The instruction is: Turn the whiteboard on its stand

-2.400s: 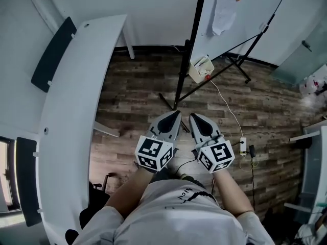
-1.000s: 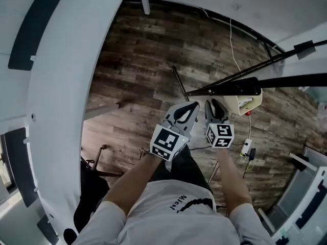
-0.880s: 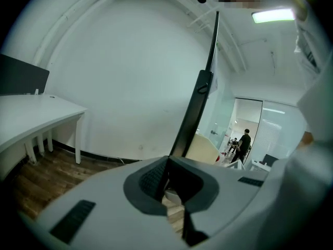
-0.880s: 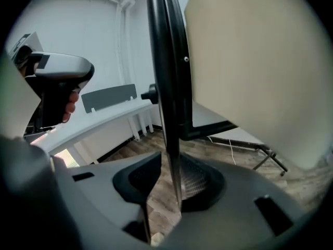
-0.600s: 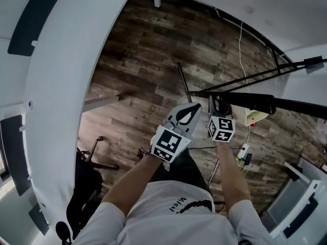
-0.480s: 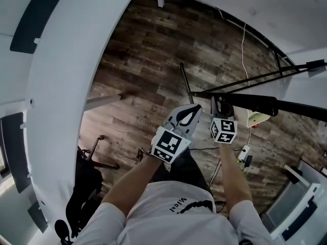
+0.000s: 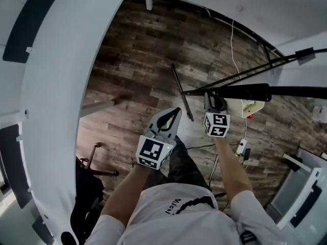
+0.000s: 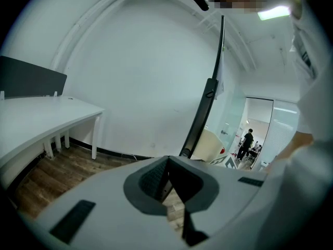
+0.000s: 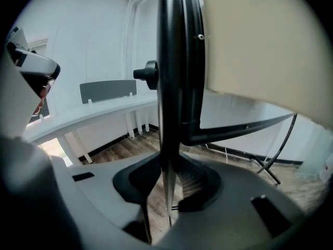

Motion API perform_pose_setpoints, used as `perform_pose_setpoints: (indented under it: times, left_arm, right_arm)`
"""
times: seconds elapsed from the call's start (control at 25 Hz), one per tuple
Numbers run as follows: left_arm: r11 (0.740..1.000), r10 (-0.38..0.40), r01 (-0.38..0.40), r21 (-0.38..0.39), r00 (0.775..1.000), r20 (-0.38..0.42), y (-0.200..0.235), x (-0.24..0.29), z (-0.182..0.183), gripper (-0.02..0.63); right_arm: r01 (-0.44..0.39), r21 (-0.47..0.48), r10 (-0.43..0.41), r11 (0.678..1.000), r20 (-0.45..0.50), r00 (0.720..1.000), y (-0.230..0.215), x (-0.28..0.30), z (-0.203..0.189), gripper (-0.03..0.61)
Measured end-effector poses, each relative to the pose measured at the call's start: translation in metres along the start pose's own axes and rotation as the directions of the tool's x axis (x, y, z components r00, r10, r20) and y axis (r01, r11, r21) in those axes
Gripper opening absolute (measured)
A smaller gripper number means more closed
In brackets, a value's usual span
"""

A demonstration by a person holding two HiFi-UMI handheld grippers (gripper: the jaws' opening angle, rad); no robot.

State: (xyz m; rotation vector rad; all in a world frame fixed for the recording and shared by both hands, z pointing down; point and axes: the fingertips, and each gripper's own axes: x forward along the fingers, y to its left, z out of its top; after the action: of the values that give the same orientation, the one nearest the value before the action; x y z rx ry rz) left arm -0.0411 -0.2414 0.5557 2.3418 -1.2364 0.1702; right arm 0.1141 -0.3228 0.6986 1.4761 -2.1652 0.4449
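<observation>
In the head view I look down on the whiteboard (image 7: 245, 92) edge-on, so its black frame shows as a dark bar running right. The stand's thin black legs (image 7: 181, 93) spread over the wood floor below. My right gripper (image 7: 211, 97) is shut on the board's frame edge. In the right gripper view that frame (image 9: 169, 61) runs upright between the right gripper (image 9: 167, 173) jaws. My left gripper (image 7: 175, 111) hangs lower and to the left, clear of the board, shut on nothing. From the left gripper (image 8: 167, 163) the board's edge (image 8: 210, 87) rises ahead.
A long curved white desk (image 7: 56, 86) with dark screens (image 7: 30, 19) fills the left. A beige box (image 7: 252, 107) hangs under the board. A power strip with cables (image 7: 241, 147) lies on the floor at the right. A person (image 8: 245, 142) stands far off in a doorway.
I have come close to the board, which now shows edge-on from above. My right gripper has taken hold of its frame. My left gripper has dropped back and to the left.
</observation>
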Motion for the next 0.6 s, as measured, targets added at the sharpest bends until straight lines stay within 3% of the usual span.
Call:
perform_pose_setpoints:
  times: [0.6]
  left_arm:
    - [0.998,-0.054,0.054,0.026,0.999,-0.003,-0.013,-0.072,-0.026,0.012]
  right_arm:
    - [0.038,-0.038,-0.040,0.999,-0.045,0.998,0.020,-0.033,-0.024,0.101]
